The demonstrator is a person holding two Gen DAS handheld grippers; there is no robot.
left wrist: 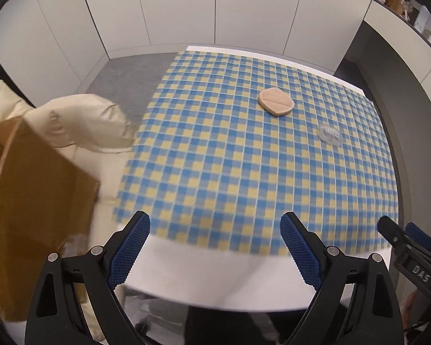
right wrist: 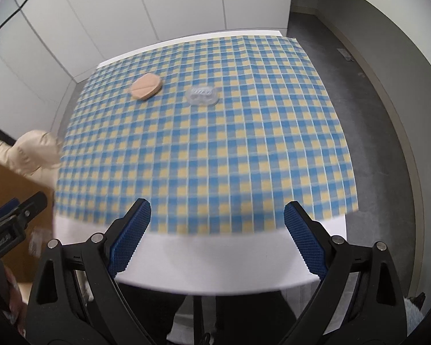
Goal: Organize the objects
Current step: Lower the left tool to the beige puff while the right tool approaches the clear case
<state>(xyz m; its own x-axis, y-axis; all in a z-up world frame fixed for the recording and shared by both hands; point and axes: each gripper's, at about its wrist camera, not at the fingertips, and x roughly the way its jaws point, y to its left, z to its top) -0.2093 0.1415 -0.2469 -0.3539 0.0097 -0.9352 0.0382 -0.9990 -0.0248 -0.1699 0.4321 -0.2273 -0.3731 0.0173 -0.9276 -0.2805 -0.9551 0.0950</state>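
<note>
Left wrist view takes in the worktop (left wrist: 215,281), a white slab almost wholly covered by a blue-and-yellow checked cloth (left wrist: 244,158), which serves as the landmark for everything else. Off the cloth's left edge sit a cream padded garment (left wrist: 80,120) and, nearer the camera, a brown cardboard box (left wrist: 37,195). On the cloth's far half lies a peach-coloured puff-like pad (left wrist: 276,101), and just nearer and to the right of it a small clear plastic piece (left wrist: 329,134); the two lie close but apart. Over the cloth's near edge hangs the left claw (left wrist: 215,234), jaws spread wide with nothing between the blue pads. The right claw (right wrist: 217,221) shows the same in its own view: wide apart, empty, above the near edge. Judging by this, the step in hand is the approach, with no object yet touched. The next move probably calls for reaching across the cloth to its far half, one claw centring over the pad and the other over the clear piece, which looks thin and hard to see, so a low, careful closing would be needed.
</note>
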